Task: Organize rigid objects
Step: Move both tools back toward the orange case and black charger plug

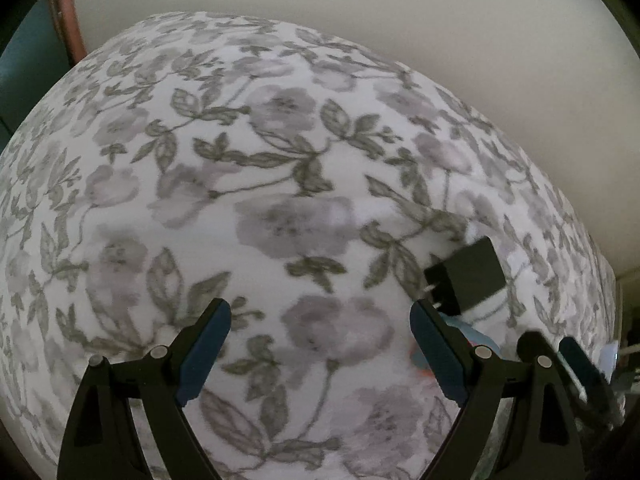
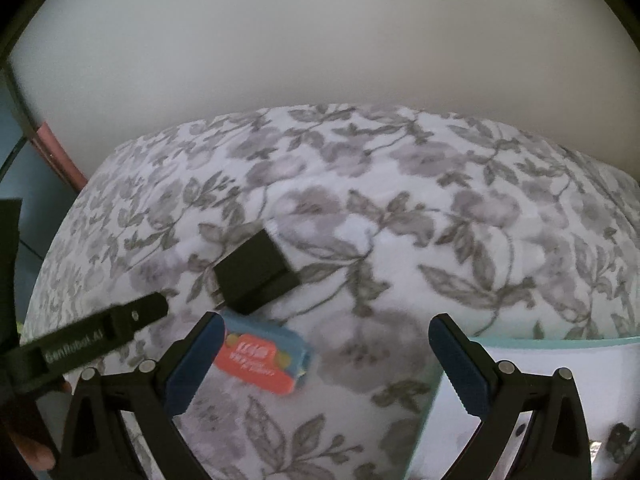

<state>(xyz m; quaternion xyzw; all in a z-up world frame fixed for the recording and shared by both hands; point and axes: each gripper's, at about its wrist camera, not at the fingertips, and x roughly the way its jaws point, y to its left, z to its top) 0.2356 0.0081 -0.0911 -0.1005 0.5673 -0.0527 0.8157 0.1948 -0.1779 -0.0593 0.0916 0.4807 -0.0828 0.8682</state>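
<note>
On floral bedspread (image 2: 400, 240), black charger (image 2: 256, 272) looks stiff, light, smooth-sided; grasp across its flat faces, avoiding prongs; left claw (image 1: 320, 344) and right claw (image 2: 326, 360) both spread, empty.

Open left tongs (image 1: 320, 350) above floral cloth (image 1: 280, 160), black charger (image 1: 468, 276) right.

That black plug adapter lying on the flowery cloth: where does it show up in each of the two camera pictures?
Left wrist view: the black plug adapter lies right of centre, just above the right-hand finger of the left gripper.
Right wrist view: the adapter lies left of centre, above the orange and blue packet.
Shared landmark: the flowery cloth beneath it.
</note>
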